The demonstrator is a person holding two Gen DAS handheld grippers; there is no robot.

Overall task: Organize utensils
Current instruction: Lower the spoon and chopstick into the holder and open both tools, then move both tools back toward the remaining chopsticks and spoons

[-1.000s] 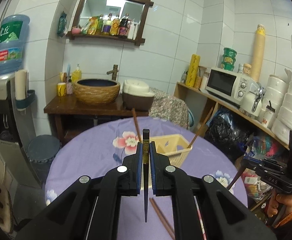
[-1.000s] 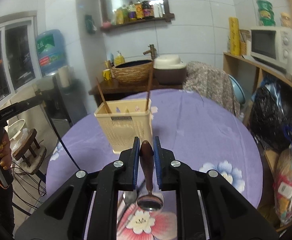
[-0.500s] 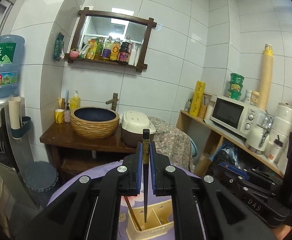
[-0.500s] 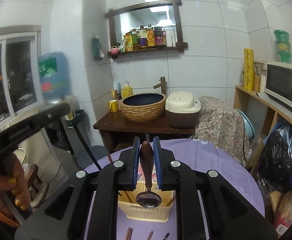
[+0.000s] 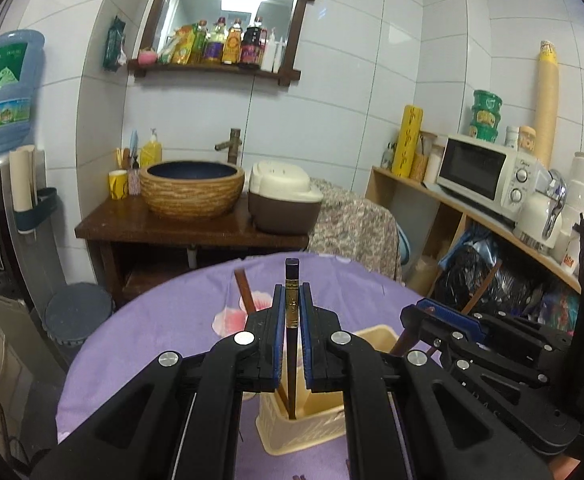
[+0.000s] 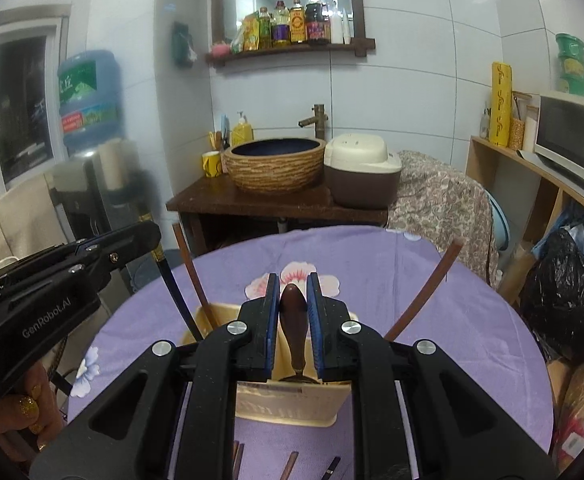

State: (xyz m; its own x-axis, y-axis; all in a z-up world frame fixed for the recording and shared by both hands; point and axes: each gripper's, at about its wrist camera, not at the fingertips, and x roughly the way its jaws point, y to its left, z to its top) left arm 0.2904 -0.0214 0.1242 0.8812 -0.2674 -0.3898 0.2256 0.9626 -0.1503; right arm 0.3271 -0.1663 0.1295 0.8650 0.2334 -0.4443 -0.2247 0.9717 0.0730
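Note:
A cream plastic utensil basket stands on the purple flowered tablecloth. My left gripper is shut on a dark chopstick that hangs upright, its tip down inside the basket's left compartment. In the right wrist view my right gripper is shut on a brown-handled spoon, whose bowl dips just below the rim of the basket. The left gripper comes in from the left with its chopstick. Two brown chopsticks lean out of the basket.
Loose chopsticks lie on the cloth in front of the basket. Behind the table are a wooden stand with a woven basin, a rice cooker and a cloth-covered chair. A shelf with a microwave and black bags lines the right side.
Both grippers have travelled forward from in front of the basket to over it. The chopstick tip and the spoon bowl now reach into the basket. The grips are unchanged.

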